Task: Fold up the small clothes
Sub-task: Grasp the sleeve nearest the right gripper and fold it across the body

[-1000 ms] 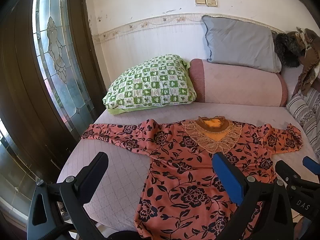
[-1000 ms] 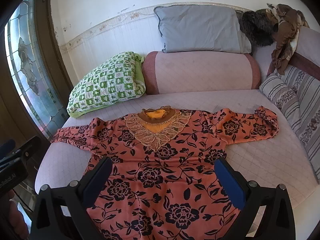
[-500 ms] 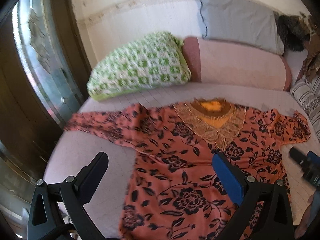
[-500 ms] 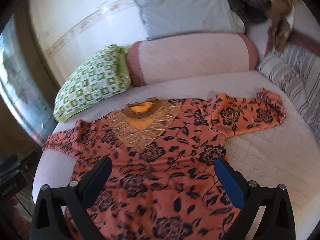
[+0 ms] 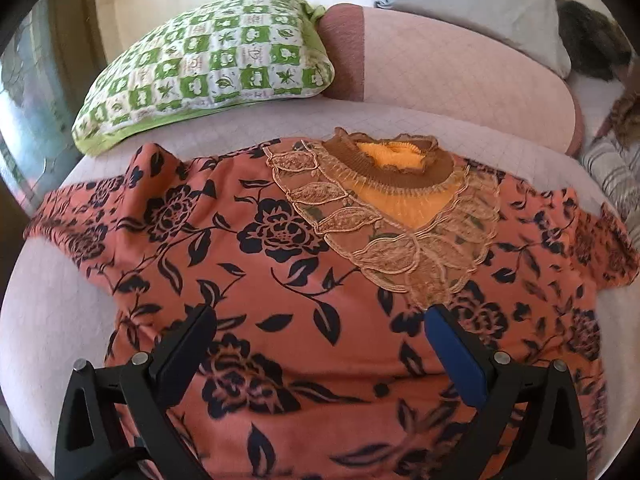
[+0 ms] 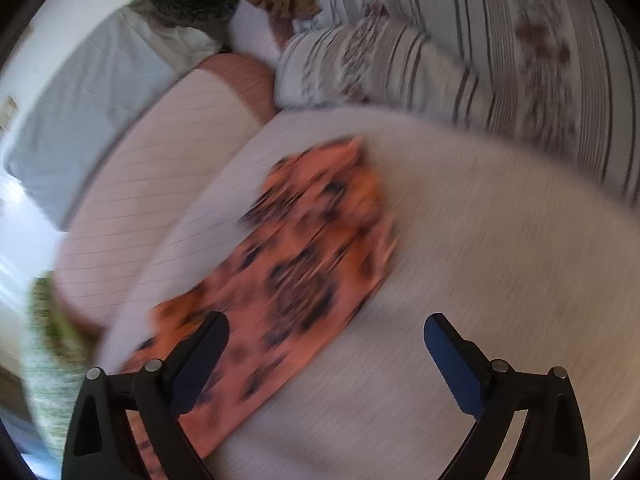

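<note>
Both tools have closed in on the blouse since half a second ago: the left tool has dropped low over the chest of the garment, and the right tool has swung away toward the right sleeve, its view smeared by the motion.

The blouse, coral with dark flowers and a lace collar, lies face up and spread flat on the bed, neck toward 12 o'clock, sleeves out toward 9 and 3. No fold is in it yet, so I judge this the opening step: reaching for the first grip.

In the left view, the chest fabric fills the gap between the parted fingers, the collar's point just beyond at 12 o'clock. That tool is released and holds nothing. In the right view, the sleeve runs from 7 o'clock up toward 12, passing under the left finger, with bare bed under the right one. This tool is likewise spread wide and empty; whether it touches cloth the blur hides.

Next, the right tool likely needs to settle on the sleeve end and pinch it, to carry it across the body.

Beyond the garment sit a green checked pillow at 11 o'clock, a pink bolster at 1 o'clock, and striped cushions.
</note>
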`<state>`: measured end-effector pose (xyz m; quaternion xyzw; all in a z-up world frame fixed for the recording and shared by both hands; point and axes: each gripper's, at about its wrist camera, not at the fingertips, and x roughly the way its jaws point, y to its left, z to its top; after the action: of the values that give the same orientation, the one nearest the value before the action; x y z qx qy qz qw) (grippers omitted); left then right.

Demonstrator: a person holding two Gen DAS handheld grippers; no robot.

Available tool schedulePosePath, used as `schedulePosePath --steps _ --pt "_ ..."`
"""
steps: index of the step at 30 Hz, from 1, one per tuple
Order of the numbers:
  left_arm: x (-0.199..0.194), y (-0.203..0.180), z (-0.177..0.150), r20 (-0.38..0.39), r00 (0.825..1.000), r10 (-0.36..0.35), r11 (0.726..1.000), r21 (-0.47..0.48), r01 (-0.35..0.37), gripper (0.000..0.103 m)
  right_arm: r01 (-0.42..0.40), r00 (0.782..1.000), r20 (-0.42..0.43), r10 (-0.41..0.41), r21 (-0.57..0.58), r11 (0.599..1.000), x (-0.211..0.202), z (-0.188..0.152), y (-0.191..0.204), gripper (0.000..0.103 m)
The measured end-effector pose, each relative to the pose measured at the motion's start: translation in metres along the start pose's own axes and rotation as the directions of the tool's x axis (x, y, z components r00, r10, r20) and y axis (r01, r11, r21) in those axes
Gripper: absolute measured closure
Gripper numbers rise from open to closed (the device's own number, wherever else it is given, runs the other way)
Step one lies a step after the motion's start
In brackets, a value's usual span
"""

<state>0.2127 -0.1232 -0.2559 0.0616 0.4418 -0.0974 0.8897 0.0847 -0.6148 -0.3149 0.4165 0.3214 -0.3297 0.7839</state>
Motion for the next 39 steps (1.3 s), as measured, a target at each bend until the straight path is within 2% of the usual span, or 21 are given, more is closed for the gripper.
schedulePosePath --steps 2,4,6,9,11,12,13,14,15,16,18,20,22,23,25,27,29,32,34,38,39 --pt "0.008 0.003 0.004 -0.019 1.000 -0.006 1.000 0.011 0.006 0.000 0.144 0.989 0.041 -0.140 -0.132 0.981 0.014 0.018 0.009 0.005" --pt "0.012 0.006 0.008 -0.014 1.000 -0.008 1.000 0.002 0.008 0.000 0.212 0.977 0.064 -0.202 -0.237 0.948 0.030 0.028 0.020 0.005" --pt "0.015 0.009 0.010 -0.012 1.000 -0.022 1.000 -0.007 0.022 0.000 0.293 0.956 0.080 -0.283 -0.335 0.896 0.052 0.036 0.032 0.006" --pt "0.017 0.009 0.011 -0.002 1.000 -0.023 1.000 0.016 0.023 0.000 0.405 0.914 0.142 -0.380 -0.373 0.835 0.075 0.049 0.035 0.007" --pt "0.021 0.009 0.011 -0.009 1.000 -0.021 0.999 0.024 0.021 0.000 0.432 0.900 0.135 -0.414 -0.402 0.807 0.097 0.061 0.037 0.013" --pt "0.023 0.009 0.011 -0.015 0.999 -0.028 0.999 0.021 0.028 0.000 0.435 0.898 0.133 -0.420 -0.418 0.797 0.106 0.066 0.039 0.022" --pt "0.024 0.009 0.012 -0.018 0.999 -0.032 0.999 0.016 0.032 0.000 0.422 0.904 0.131 -0.407 -0.423 0.801 0.110 0.071 0.040 0.043" --pt "0.024 0.010 0.012 -0.018 0.999 -0.032 0.999 0.013 0.032 0.000 0.382 0.922 0.112 -0.370 -0.409 0.828 0.113 0.077 0.040 0.060" --pt "0.025 0.010 0.014 -0.016 0.999 -0.031 0.999 0.008 0.031 0.000 0.342 0.937 0.078 -0.340 -0.391 0.854 0.107 0.079 0.039 0.087" --pt "0.024 0.011 0.015 -0.014 0.999 -0.033 0.999 0.003 0.033 0.000 0.311 0.948 0.047 -0.316 -0.362 0.879 0.106 0.085 0.036 0.089" --pt "0.020 0.013 0.016 -0.004 0.999 -0.041 0.999 -0.007 0.041 0.000 0.235 0.971 0.040 -0.234 -0.302 0.924 0.092 0.092 0.037 0.093" --pt "0.014 0.017 0.018 0.011 0.999 -0.045 0.999 -0.018 0.045 0.000 0.090 0.996 0.003 -0.092 -0.224 0.971 0.075 0.096 0.037 0.094" --pt "0.007 0.023 0.020 0.021 0.999 -0.049 0.998 -0.036 0.050 0.000 -0.092 0.996 -0.034 0.089 -0.111 0.990 0.053 0.097 0.037 0.094" --pt "0.002 0.029 0.021 0.032 0.998 -0.052 0.997 -0.054 0.054 0.000 -0.220 0.975 -0.053 0.218 -0.047 0.974 0.040 0.094 0.041 0.094" --pt "-0.005 0.038 0.023 0.054 0.998 -0.043 0.996 -0.079 0.047 0.000 -0.378 0.922 -0.079 0.378 0.019 0.926 0.018 0.086 0.057 0.094" --pt "-0.012 0.050 0.025 0.073 0.997 -0.012 0.994 -0.106 0.019 0.000 -0.467 0.876 -0.116 0.468 0.038 0.883 0.002 0.072 0.081 0.094" --pt "-0.017 0.063 0.027 0.076 0.997 0.013 0.991 -0.132 -0.003 0.000 -0.554 0.815 -0.176 0.553 0.044 0.831 -0.009 0.050 0.116 0.094" --pt "-0.024 0.090 0.027 0.086 0.996 0.038 0.981 -0.193 -0.020 0.000 -0.612 0.754 -0.281 0.594 0.031 0.790 -0.025 -0.002 0.179 0.094" --pt "-0.028 0.111 0.026 0.088 0.994 0.070 0.972 -0.232 -0.048 0.000 -0.632 0.726 -0.331 0.602 0.023 0.775 -0.024 -0.037 0.215 0.094" --pt "-0.028 0.145 0.021 0.071 0.992 0.104 0.958 -0.275 -0.081 0.000 -0.642 0.665 -0.449 0.597 0.065 0.764 0.003 -0.120 0.287 0.091" --pt "-0.027 0.152 0.019 0.064 0.992 0.107 0.955 -0.283 -0.085 0.000 -0.632 0.657 -0.474 0.586 0.078 0.771 0.009 -0.140 0.300 0.091"
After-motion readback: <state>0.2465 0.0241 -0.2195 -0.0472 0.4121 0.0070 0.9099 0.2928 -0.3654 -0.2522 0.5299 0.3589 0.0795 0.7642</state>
